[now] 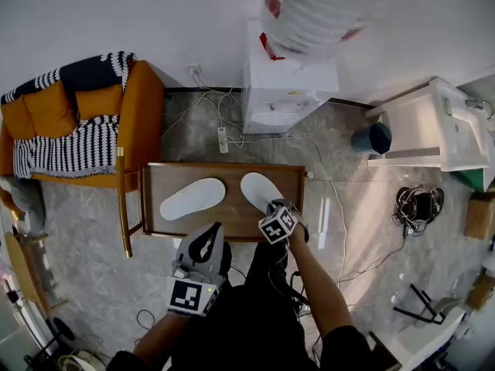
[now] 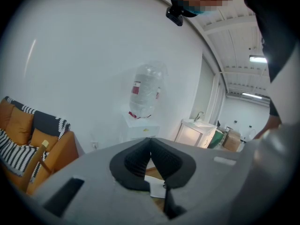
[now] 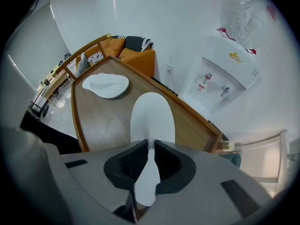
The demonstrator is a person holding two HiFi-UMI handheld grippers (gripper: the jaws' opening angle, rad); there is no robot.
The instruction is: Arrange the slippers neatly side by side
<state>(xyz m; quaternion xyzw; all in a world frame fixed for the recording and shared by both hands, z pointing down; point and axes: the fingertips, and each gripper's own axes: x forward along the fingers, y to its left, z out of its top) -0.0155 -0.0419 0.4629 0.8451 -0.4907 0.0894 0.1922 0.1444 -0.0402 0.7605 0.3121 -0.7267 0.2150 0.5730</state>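
Our right gripper (image 3: 149,145) jaws pinch the near end of the right slipper (image 3: 152,116). Its long axis runs straight away across the table (image 3: 101,125). Left slipper (image 3: 106,85) lies skewed, apart. Left gripper (image 2: 150,144) jaws pressed together, empty, off the table.

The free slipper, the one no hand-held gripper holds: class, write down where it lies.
The free slipper lies on the left half of the wooden table in the head view, apart from the other slipper to its right.

Lounge-like room, orange sofa (image 1: 139,114), water dispenser (image 1: 286,91), low wooden table (image 1: 232,207), washbasin (image 1: 464,122), grey stone floor (image 1: 77,230)
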